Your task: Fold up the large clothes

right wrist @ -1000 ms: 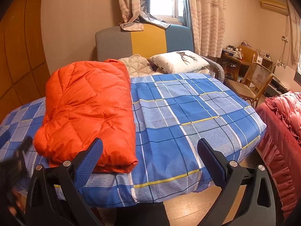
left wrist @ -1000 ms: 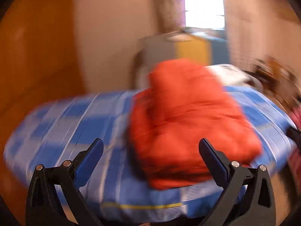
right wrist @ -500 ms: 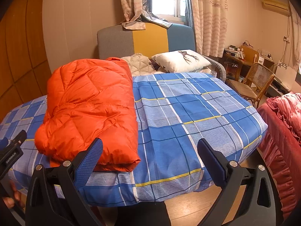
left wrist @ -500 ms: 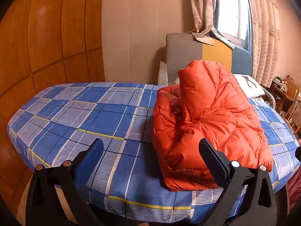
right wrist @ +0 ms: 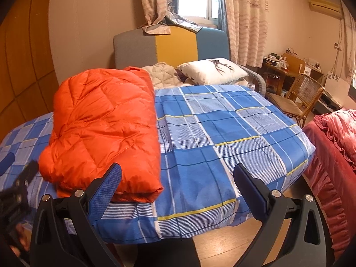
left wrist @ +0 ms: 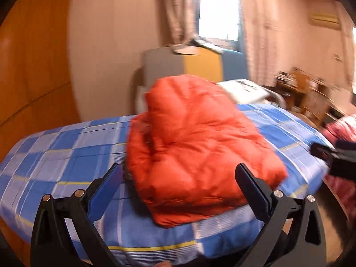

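Orange jacket (right wrist: 104, 129) lies folded on the bed (right wrist: 222, 138), long axis toward the headboard. Both tools, left tool (left wrist: 178, 189) and right tool (right wrist: 176, 189), are released and empty; the left one is nearer.

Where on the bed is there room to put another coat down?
The bed is bare from the orange jacket to its edge by the chair. A smaller bare patch lies on the jacket's other side. The head end is crowded with the pillow.
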`<state>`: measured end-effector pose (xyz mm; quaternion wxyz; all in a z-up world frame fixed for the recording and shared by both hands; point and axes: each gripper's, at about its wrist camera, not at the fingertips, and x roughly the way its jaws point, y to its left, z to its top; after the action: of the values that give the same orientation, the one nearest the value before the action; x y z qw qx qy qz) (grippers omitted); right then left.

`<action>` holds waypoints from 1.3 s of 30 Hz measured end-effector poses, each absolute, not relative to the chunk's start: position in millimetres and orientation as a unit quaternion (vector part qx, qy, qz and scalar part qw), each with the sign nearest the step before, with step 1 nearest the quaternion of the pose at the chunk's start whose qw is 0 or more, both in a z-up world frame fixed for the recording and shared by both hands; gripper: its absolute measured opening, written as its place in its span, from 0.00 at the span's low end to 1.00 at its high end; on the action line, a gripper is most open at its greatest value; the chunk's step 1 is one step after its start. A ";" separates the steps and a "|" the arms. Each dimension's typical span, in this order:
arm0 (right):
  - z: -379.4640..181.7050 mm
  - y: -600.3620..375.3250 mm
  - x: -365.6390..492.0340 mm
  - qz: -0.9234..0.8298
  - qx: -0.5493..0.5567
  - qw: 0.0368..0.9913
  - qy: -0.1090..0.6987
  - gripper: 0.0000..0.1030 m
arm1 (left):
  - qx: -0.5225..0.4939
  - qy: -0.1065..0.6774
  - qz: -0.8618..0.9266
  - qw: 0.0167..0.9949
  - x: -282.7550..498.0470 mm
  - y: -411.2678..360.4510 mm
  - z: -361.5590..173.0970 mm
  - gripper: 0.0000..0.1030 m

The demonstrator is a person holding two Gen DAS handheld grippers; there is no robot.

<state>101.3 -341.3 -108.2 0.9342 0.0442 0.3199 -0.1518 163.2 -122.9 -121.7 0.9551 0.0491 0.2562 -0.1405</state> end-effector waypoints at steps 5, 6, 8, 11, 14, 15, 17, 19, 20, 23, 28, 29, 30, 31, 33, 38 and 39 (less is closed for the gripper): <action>-110.5 -341.3 103.1 -0.151 0.043 0.933 0.324 0.97 | 0.091 0.235 -0.171 0.952 150.1 -140.2 -122.6 0.98; -111.0 -340.9 103.3 -0.151 0.042 0.933 0.325 0.97 | 0.094 0.234 -0.178 0.951 148.0 -143.2 -122.0 0.98; -111.4 -341.1 103.5 -0.150 0.042 0.933 0.325 0.97 | 0.099 0.238 -0.180 0.949 147.0 -146.8 -122.0 0.98; -111.5 -340.9 103.3 -0.150 0.041 0.933 0.325 0.97 | 0.101 0.242 -0.175 0.949 147.6 -147.3 -123.1 0.98; -111.7 -341.1 103.0 -0.149 0.043 0.933 0.325 0.97 | 0.097 0.250 -0.171 0.948 150.0 -146.0 -124.1 0.98; -111.6 -340.6 102.9 -0.148 0.042 0.933 0.326 0.97 | 0.094 0.253 -0.171 0.948 150.9 -144.9 -124.4 0.98; -111.7 -339.3 102.8 -0.147 0.039 0.933 0.326 0.97 | 0.086 0.258 -0.169 0.947 153.4 -141.7 -125.1 0.98; -111.7 -338.6 102.7 -0.147 0.039 0.933 0.326 0.97 | 0.078 0.259 -0.167 0.948 154.0 -138.7 -124.5 0.98; -111.8 -338.4 102.9 -0.147 0.039 0.933 0.327 0.97 | 0.076 0.259 -0.168 0.948 154.7 -137.0 -124.8 0.98; -111.6 -337.7 102.9 -0.147 0.039 0.933 0.326 0.97 | 0.075 0.258 -0.160 0.950 155.2 -134.9 -124.1 0.98; -111.6 -334.6 102.8 -0.146 0.035 0.933 0.326 0.97 | 0.073 0.262 -0.157 0.949 157.9 -134.0 -123.2 0.98; -111.8 -334.3 103.0 -0.146 0.034 0.933 0.327 0.97 | 0.070 0.263 -0.155 0.950 158.3 -133.2 -123.3 0.98; -112.0 -334.2 103.2 -0.145 0.034 0.933 0.327 0.97 | 0.069 0.264 -0.154 0.950 158.9 -132.9 -123.4 0.98; -112.0 -334.1 103.2 -0.144 0.034 0.933 0.327 0.97 | 0.067 0.266 -0.156 0.949 159.5 -132.4 -123.8 0.98; -111.9 -333.8 103.3 -0.144 0.033 0.933 0.327 0.97 | 0.065 0.267 -0.154 0.949 159.9 -131.2 -124.3 0.98; -113.1 -333.6 103.8 -0.143 0.033 0.932 0.331 0.97 | 0.052 0.270 -0.160 0.948 159.7 -128.3 -126.1 0.98; -113.0 -333.9 103.8 -0.143 0.034 0.932 0.330 0.97 | 0.050 0.271 -0.159 0.948 160.7 -127.8 -126.3 0.98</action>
<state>103.8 -333.9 -113.0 0.9323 0.0343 0.3302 -0.1434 160.7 -127.8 -126.3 0.9480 0.0500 0.2713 -0.1587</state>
